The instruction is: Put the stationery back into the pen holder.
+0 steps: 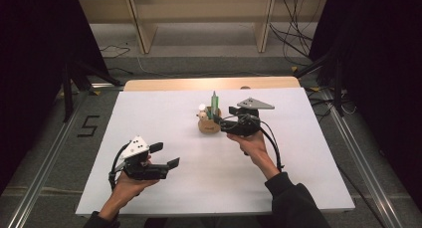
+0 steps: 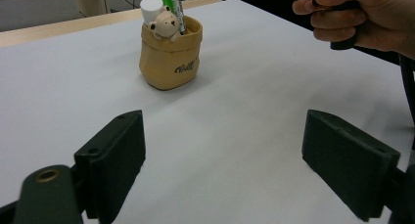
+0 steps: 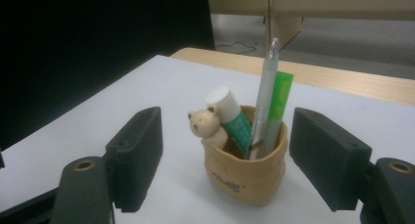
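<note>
Tan bag-shaped ceramic pen pot (image 3: 244,172) with a small bear figure (image 3: 206,124), centre of the white-covered counter (image 1: 164,113), right hand-held gripper (image 3: 225,160) jaws apart flanking it, left hand-held gripper (image 1: 166,156) jaws apart at seven o'clock.

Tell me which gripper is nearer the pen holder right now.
Right. The right gripper is open right beside the pen holder, jaws either side of it in its own view. The left gripper is open, well back toward the person.
</note>
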`<state>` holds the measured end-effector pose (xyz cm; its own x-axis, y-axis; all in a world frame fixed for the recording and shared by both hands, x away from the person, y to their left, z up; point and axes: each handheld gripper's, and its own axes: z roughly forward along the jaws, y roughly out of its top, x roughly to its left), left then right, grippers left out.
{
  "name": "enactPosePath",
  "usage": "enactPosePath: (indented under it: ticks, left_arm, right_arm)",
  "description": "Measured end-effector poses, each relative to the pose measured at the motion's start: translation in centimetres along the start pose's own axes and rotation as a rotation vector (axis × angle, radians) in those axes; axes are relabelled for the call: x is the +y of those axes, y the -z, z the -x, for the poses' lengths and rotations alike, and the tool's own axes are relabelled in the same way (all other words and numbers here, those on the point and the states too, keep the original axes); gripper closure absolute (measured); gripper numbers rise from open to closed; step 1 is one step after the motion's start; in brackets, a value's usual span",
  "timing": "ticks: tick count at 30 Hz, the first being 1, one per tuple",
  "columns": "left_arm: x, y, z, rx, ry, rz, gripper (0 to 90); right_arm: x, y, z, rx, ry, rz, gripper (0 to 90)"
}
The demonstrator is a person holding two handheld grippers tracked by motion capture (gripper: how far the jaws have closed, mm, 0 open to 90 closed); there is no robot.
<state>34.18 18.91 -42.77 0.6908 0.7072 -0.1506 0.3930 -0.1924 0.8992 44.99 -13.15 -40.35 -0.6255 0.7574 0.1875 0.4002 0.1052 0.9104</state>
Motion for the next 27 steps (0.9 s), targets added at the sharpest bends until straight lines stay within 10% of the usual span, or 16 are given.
enactPosePath:
  ticks: [27]
  left_arm:
    - [0.1, -0.1, 0.1, -0.001, 0.000, 0.002, 15.6]
  right_arm:
    - [-2.4, 3.8, -0.8, 0.070, 0.088, -0.014, 20.9]
